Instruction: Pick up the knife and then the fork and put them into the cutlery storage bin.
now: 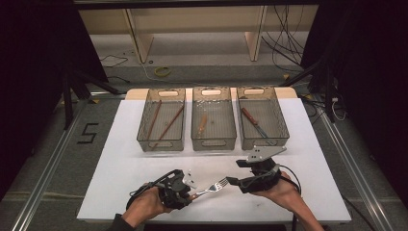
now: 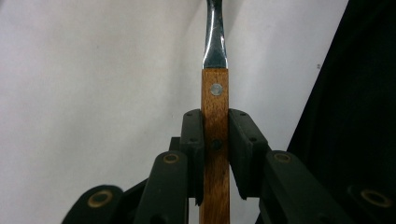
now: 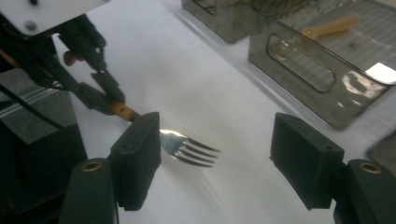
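Bins stand in a row across the worktop (image 1: 125,144): the left bin (image 1: 161,120) holds chopsticks (image 1: 162,121), the middle bin (image 1: 213,120) a wooden spoon (image 1: 202,123), the right bin (image 1: 262,118) a wood-handled knife (image 1: 253,122). Nearer the person, the left gripper (image 1: 190,189) clamps a fork (image 1: 211,186) by its handle above the worktop; the left gripper view shows rivets in that handle. The right gripper (image 3: 215,158) gapes wide around the tines, holding nothing.
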